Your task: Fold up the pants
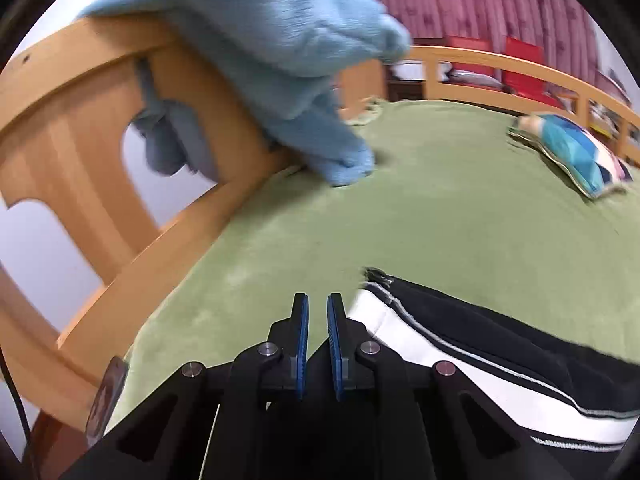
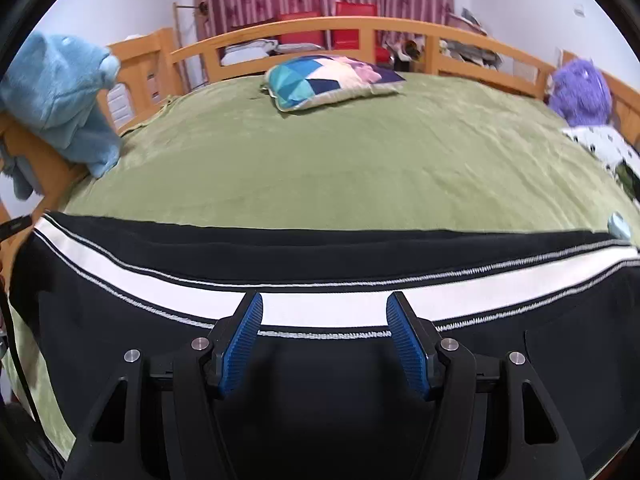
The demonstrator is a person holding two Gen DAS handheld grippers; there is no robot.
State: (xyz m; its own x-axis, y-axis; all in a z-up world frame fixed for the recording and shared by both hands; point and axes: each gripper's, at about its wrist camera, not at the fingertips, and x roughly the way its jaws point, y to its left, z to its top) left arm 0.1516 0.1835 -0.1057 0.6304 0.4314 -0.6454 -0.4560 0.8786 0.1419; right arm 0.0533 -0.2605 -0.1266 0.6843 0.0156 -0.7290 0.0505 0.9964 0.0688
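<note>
Pants: the pants (image 2: 320,264) are laid flat across the near part of the green bed cover (image 2: 340,168), black with a white side stripe edged in pale stitching; the long axis is seen to run left to right across the right wrist view.
Key relation: the stripe is crossed just ahead of the right gripper (image 2: 324,308), with the fabric directly under its fingertips; the same garment (image 1: 460,344) is seen to the right of the left gripper (image 1: 318,308), whose tips are over bare cover just beside one end of it.
Nearer hand: the right is judged the nearer to the middle of the garment, the left to its end.
Right jaws: held moderately apart, nothing pinched between the blue ribbed pads.
Left jaws: drawn almost together, only a thin gap showing, no cloth held.
Textures: the cover is a matte plush with faint ripples; the pants look a smooth knit, limp, likely to slide when lifted.
Surroundings: a patchwork pillow (image 2: 332,80) lies well apart at the far side; a blue fleece (image 1: 256,40) is draped over the wooden bed rail (image 1: 80,120).
</note>
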